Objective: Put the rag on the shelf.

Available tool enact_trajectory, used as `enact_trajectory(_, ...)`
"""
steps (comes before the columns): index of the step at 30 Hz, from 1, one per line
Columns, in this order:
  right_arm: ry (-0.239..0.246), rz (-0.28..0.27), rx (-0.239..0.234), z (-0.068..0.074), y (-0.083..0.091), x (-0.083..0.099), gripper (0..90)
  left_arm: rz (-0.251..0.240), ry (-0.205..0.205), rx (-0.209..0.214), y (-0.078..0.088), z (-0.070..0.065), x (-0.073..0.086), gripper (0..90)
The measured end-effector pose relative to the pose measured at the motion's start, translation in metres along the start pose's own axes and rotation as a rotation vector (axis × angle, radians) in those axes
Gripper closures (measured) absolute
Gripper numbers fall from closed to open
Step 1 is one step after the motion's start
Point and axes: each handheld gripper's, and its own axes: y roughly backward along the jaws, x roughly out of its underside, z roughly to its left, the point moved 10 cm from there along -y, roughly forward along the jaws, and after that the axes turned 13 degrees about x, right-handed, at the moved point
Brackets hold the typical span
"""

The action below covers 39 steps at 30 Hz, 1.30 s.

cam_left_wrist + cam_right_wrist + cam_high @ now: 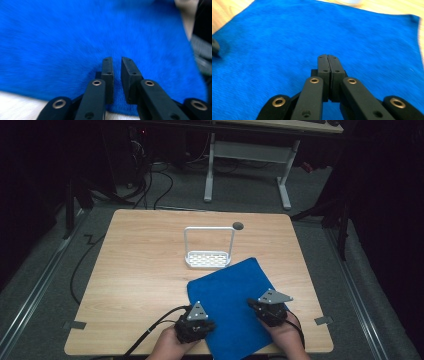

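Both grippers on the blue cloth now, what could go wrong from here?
1. The left gripper has a narrow gap between its jaws with no fold of the blue cloth visibly in it, so a lift may come up empty.
2. The right gripper is fully shut over flat cloth, apparently gripping nothing.
3. The cloth's far corner lies close to the white rack; dragging it forward could nudge the rack.

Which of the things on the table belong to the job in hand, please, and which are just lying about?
In use:
- blue cloth
- left gripper, at the cloth's left edge
- right gripper, jaws together, over the cloth

Lying about:
- white rack beyond the cloth
- small dark disc near the table's far edge
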Motion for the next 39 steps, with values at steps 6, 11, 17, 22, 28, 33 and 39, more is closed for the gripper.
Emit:
enact_trajectory(6, -0.04, 0.01, 0.043, -0.018, 0.009, 0.012, 90.0, 0.017, 0.007, 0.007, 0.009, 0.008, 0.004, 82.9)
enact_trajectory(11, -0.052, -0.002, 0.042, -0.021, 0.007, 0.006, 90.0, -0.004, 0.049, -0.028, 0.032, 0.024, 0.016, 83.4)
enact_trajectory(17, -0.055, -0.007, 0.027, -0.02, -0.01, -0.007, 90.0, -0.033, 0.13, -0.12, 0.072, 0.049, 0.038, 83.5)
enact_trajectory(22, -0.067, 0.015, 0.022, -0.02, -0.022, -0.008, 90.0, -0.078, 0.216, -0.19, 0.1, 0.075, 0.049, 80.6)
enact_trajectory(28, -0.095, 0.075, 0.053, -0.026, -0.045, -0.005, 89.8, -0.157, 0.217, -0.238, 0.097, 0.1, 0.027, 64.3)
enact_trajectory(33, -0.082, 0.085, 0.06, -0.024, -0.045, -0.003, 89.2, -0.107, 0.201, -0.245, 0.086, 0.101, 0.027, 66.0)
enact_trajectory(39, -0.077, 0.08, 0.045, -0.021, -0.039, 0.002, 89.1, -0.075, 0.184, -0.211, 0.087, 0.082, 0.036, 66.3)
